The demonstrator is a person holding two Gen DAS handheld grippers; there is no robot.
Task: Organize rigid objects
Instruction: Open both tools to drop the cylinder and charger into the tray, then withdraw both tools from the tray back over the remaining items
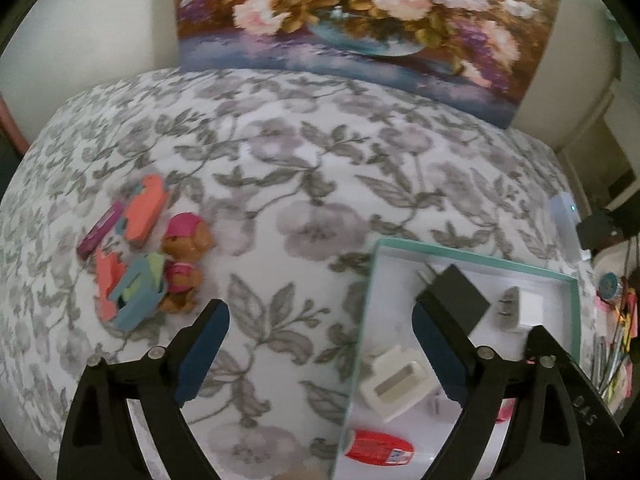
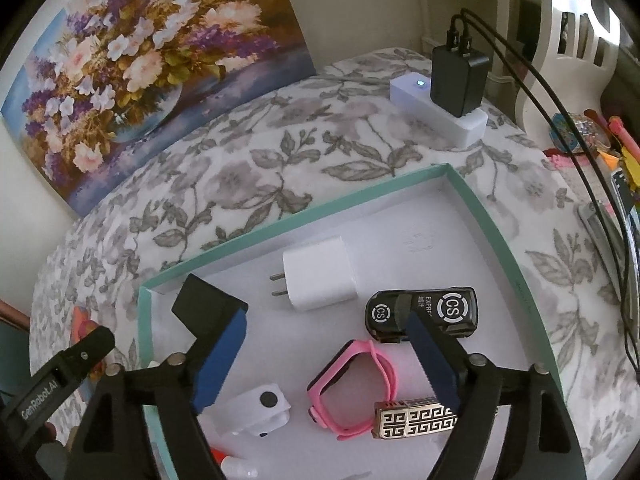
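Note:
A shallow white tray with a teal rim (image 2: 360,196) lies on the flower-print bedspread. It holds a white plug charger (image 2: 320,280), a black charger (image 2: 208,304), a black toy car (image 2: 424,308), a pink watch (image 2: 352,384), a gold-patterned lighter (image 2: 416,424) and a white device (image 2: 260,408). My right gripper (image 2: 322,328) hangs open over the tray, above the watch, pressing on nothing. My left gripper (image 1: 320,312) is open across the tray's left rim (image 1: 360,344), its right finger next to the black charger (image 1: 452,292). Left of it lies a toy dog (image 1: 184,264) among orange puzzle pieces (image 1: 144,208).
A flower painting (image 1: 360,20) leans on the wall behind the bed. A white power strip (image 2: 440,108) with a black adapter (image 2: 460,80) and cables sits beyond the tray. Pens and clutter (image 2: 600,140) lie at the right edge. A red tube (image 1: 376,446) lies in the tray's near end.

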